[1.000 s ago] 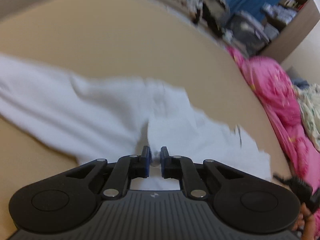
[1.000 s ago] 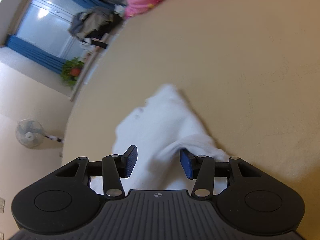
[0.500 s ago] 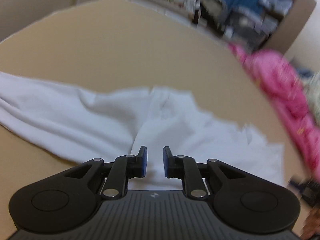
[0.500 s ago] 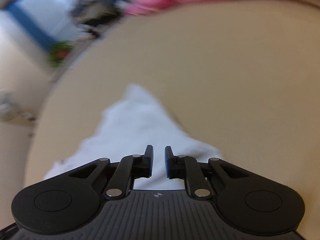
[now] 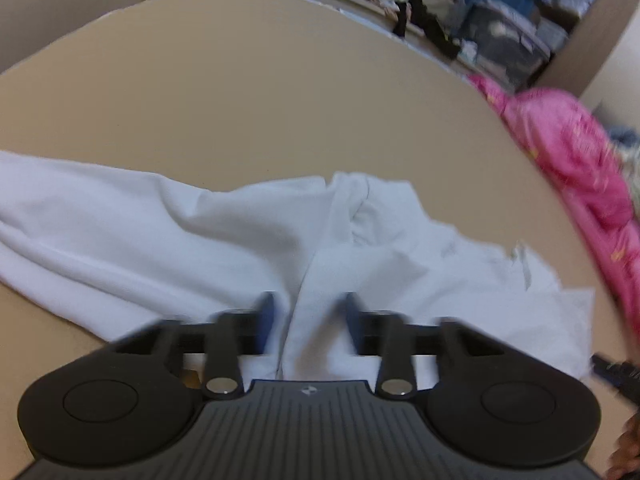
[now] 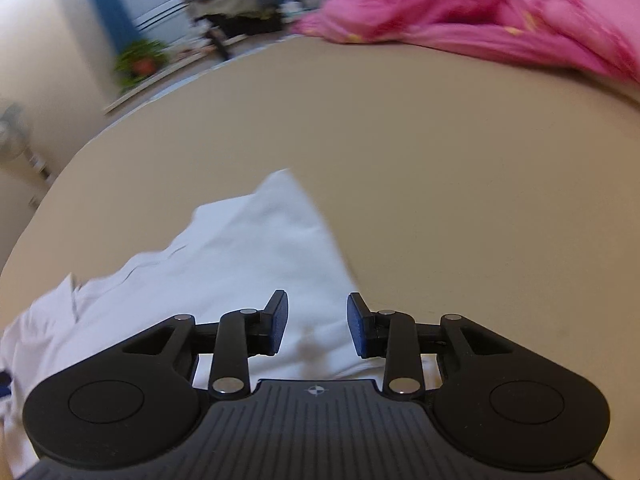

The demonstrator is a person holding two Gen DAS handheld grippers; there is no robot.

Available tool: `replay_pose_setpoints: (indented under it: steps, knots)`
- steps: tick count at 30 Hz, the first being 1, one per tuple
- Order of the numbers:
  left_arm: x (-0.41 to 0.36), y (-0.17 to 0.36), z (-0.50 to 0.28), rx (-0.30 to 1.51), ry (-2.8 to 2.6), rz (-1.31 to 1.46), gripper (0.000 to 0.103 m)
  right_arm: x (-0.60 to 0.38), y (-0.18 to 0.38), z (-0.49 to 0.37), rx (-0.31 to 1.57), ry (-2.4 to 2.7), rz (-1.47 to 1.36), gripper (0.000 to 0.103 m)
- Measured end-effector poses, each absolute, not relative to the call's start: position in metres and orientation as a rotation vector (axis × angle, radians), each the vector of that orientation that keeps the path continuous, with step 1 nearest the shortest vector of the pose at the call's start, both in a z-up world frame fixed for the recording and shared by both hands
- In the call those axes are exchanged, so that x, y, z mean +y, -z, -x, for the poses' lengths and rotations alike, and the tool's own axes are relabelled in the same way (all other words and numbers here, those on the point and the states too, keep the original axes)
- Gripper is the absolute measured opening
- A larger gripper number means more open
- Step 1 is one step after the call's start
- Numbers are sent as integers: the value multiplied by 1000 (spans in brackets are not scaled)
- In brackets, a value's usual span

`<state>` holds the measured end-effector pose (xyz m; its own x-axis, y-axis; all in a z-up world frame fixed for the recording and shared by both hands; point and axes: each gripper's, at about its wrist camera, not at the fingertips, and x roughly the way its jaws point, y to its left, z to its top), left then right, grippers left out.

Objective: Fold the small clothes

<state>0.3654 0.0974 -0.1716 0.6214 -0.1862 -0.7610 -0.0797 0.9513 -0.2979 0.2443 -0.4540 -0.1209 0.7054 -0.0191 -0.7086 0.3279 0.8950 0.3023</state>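
Lying rumpled, white garment (image 5: 224, 236); tan surface (image 6: 460, 184) bare beyond hem.

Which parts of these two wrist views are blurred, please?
Left wrist view: the left tool fingers are motion-smeared, and the crumpled white cotton garment is soft. Right wrist view: the right tool is sharp, while the pink quilted blanket and green potted plant are smeared.

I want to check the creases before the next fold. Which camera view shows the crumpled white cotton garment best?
The left wrist view: the crumpled white cotton garment spreads across the beige surface, with its folds and both ends visible. The right wrist view shows only one flat, pointed end, without the creases.
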Motion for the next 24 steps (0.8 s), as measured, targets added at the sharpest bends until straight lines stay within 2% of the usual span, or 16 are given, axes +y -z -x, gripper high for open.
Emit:
replay_pose_setpoints:
  steps: [5,9,11,16,18,20,21,23,24]
  knots:
    - [98,132,-351,752,90,310,0,-450,117,-255,787,149,-405,35]
    - [112,109,-340,658,66,332,1,-456,128,-260,878,197,-381,35]
    - [115,115,-344,694,6,302,4,-458,134,-263,896,198,-392,35]
    - [105,122,-345,718,90,336,5,-451,121,-259,835,179,-370,37]
    - [97,133,-348,753,128,320,10,-449,120,-260,827,171,-349,39]
    - [85,162,-361,900,106,268,13,-453,127,-262,861,186,-354,42]
    - [80,178,-368,986,70,222,10,-454,132,-263,886,197,-362,42]
    - [79,180,-368,969,51,211,9,-454,132,-263,881,200,-377,42]
    - [82,172,-368,955,53,232,14,-455,129,-264,868,196,-375,42]
